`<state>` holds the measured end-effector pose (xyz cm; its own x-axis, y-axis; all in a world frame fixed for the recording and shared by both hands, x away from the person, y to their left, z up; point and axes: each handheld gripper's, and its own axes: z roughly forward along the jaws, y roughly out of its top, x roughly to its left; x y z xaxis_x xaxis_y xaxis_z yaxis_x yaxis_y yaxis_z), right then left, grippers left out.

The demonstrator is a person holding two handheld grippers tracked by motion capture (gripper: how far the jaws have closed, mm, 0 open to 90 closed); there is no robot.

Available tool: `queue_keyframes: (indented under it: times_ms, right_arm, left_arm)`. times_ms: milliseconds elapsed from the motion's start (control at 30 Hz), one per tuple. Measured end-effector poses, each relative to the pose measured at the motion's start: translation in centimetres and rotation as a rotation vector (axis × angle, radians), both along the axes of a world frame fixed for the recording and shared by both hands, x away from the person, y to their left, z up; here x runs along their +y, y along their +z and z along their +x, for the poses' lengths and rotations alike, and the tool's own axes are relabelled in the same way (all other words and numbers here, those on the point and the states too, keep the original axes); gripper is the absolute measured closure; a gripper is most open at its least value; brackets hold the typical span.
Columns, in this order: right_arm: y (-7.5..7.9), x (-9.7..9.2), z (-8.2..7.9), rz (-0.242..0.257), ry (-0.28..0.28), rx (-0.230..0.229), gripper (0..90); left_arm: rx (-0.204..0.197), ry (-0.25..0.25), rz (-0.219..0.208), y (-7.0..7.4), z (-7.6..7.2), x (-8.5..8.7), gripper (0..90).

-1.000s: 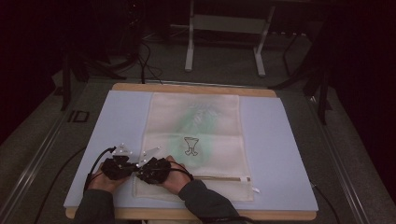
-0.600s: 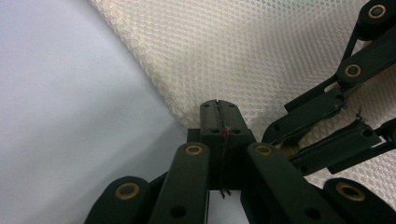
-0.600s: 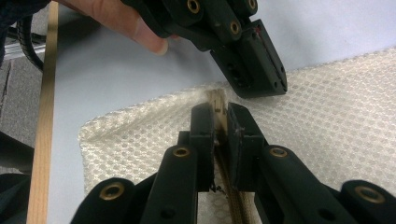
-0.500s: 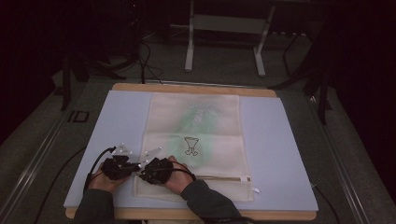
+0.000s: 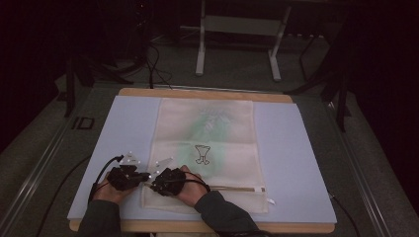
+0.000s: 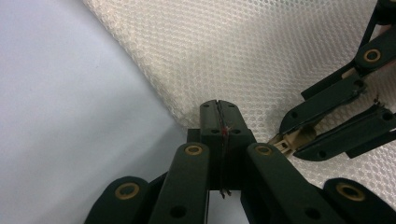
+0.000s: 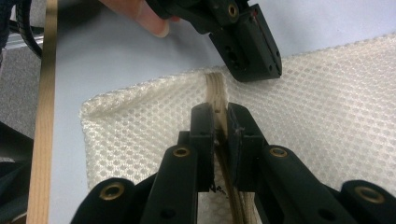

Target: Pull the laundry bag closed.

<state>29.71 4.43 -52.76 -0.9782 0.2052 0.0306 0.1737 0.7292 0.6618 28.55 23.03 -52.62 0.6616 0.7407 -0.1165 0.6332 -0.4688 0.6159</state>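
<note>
The left claw [image 6: 219, 114] has its two black jaws pressed together on the edge of the white mesh laundry bag [image 5: 205, 148], right at the bag's near left corner; a thin red thread shows in the seam between the jaws. In the high view this left claw [image 5: 143, 177] sits at the left side of the bag, just beside the right claw [image 5: 152, 184], and the two almost touch.

The right claw [image 7: 217, 123] is clamped on the beige zipper band [image 7: 215, 91] of the bag. The band runs straight between its jaws and comes out at the far side of them. In the left gripper view the same right claw [image 6: 280, 142] comes in from the right and holds a small beige piece at its tip, very near to the left claw.

The bag lies flat in the middle of the desk, on a light blue mat [image 5: 301, 163]. It reaches from the near edge of the mat almost to the far edge. A black drawing of a cup and a pale green shade show through its mesh, and the zipper band [image 5: 237, 188] runs along its near end, from the claws to the right.

The wooden desk [image 5: 207, 92] shows as a thin border around the mat. Both hands hold the claws at the near left part of it.
</note>
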Motion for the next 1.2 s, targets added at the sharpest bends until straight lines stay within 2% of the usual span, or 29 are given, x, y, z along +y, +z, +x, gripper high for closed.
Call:
queue_keyframes:
  times_ms: [1200]
  right_arm:
    - [0.6, -1.5, -0.4, -0.048, 0.009, -0.022, 82.1]
  left_arm:
    - [0.000, -0.008, 0.003, 0.0, 0.1, 0.0, 89.6]
